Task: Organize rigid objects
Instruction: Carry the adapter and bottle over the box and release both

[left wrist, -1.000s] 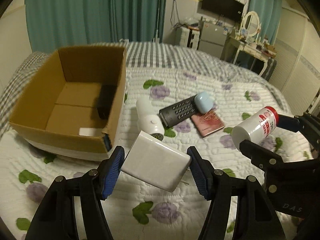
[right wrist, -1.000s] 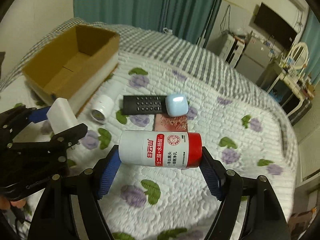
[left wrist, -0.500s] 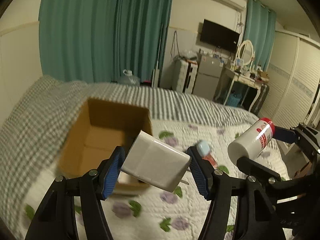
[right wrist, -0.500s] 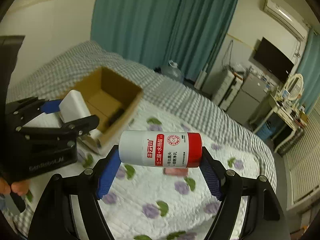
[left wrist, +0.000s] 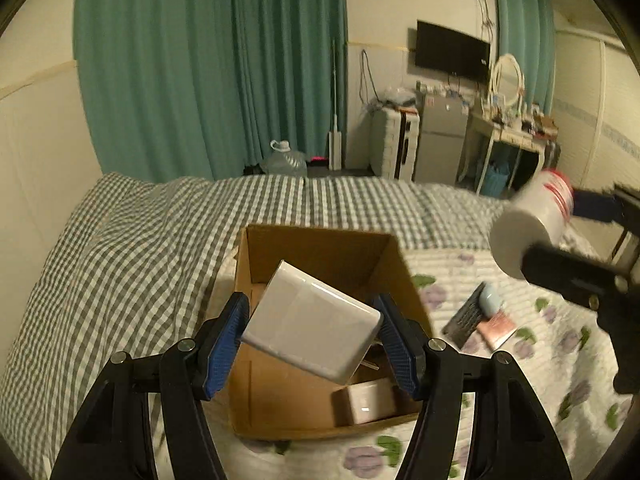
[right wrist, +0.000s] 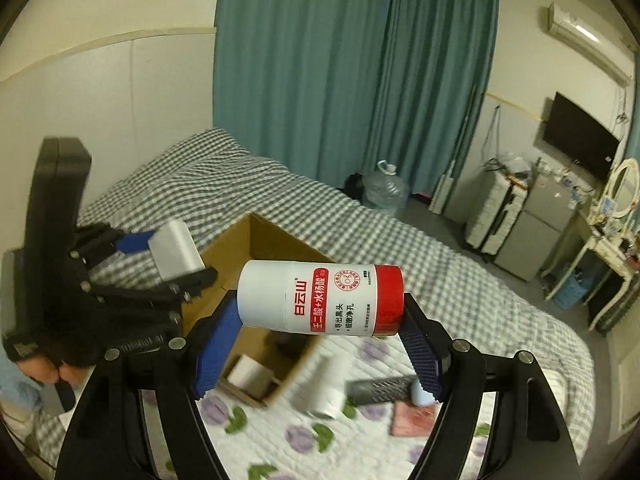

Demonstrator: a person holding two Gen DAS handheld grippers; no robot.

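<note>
My left gripper (left wrist: pixel 312 332) is shut on a white power adapter (left wrist: pixel 310 326), held tilted in the air above the open cardboard box (left wrist: pixel 260 360). A white block (left wrist: pixel 370 400) lies in the box's near corner. My right gripper (right wrist: pixel 320 336) is shut on a white bottle with a red cap (right wrist: pixel 320 298), held crosswise over the bed. In the left wrist view that bottle (left wrist: pixel 528 228) hangs at the right. In the right wrist view the left gripper (right wrist: pixel 160 256) with the adapter (right wrist: pixel 174 252) is at the left, beside the box (right wrist: pixel 256 248).
On the floral quilt (left wrist: pixel 500 420) right of the box lie a black remote (left wrist: pixel 466 316), a pale blue case (left wrist: pixel 491 300) and a pink booklet (left wrist: pixel 498 328). A white cylinder (right wrist: pixel 330 384) lies near the box. A checked blanket (left wrist: pixel 120 260) covers the bed's far side. Furniture lines the far wall.
Both grippers have risen from low over the quilt and swung left toward the box, each keeping its object. The adapter now hangs over the box opening.
</note>
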